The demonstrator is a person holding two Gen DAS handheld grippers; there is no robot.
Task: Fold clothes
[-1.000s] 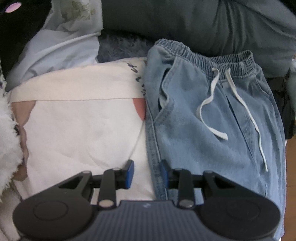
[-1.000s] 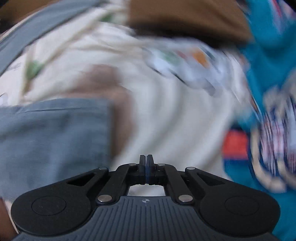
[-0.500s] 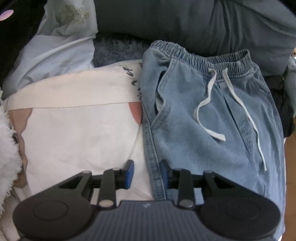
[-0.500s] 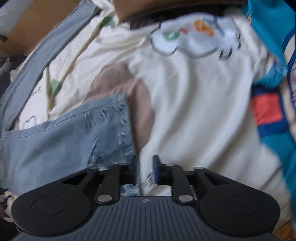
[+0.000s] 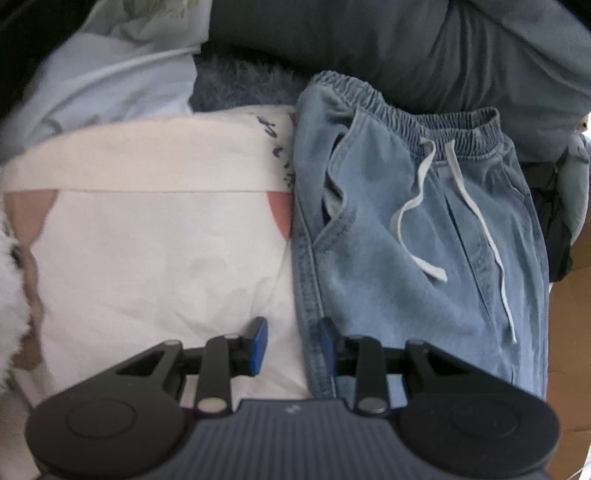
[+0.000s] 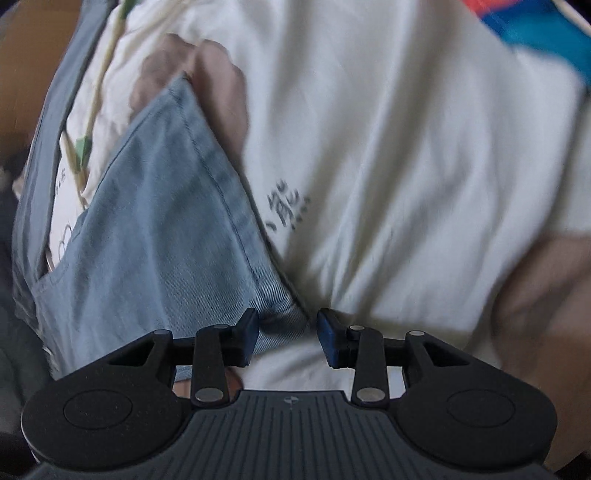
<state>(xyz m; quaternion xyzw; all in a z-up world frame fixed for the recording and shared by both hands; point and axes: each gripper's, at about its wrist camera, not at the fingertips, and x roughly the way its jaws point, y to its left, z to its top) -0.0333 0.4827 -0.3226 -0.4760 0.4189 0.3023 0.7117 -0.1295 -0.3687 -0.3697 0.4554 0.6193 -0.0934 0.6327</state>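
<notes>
Light blue denim trousers (image 5: 417,236) with an elastic waistband and a white drawstring (image 5: 417,192) lie flat on a cream printed sheet (image 5: 147,251). My left gripper (image 5: 293,341) is open, its fingers on either side of the trousers' left side seam, low over the cloth. In the right wrist view a leg end of the same denim (image 6: 166,221) runs toward me. My right gripper (image 6: 286,334) is open, with the hem corner of the denim lying between its fingers.
Dark grey fabric (image 5: 424,48) and a pale blue garment (image 5: 110,85) are piled behind the waistband. White fluffy fabric (image 5: 11,295) sits at the left edge. A teal and orange patterned cloth (image 6: 535,33) lies at the far right. Brown floor (image 5: 569,350) shows beside the trousers.
My right gripper went from shut to open and moved down to the denim hem corner. The left gripper stayed open and shifted only slightly along the side seam.
</notes>
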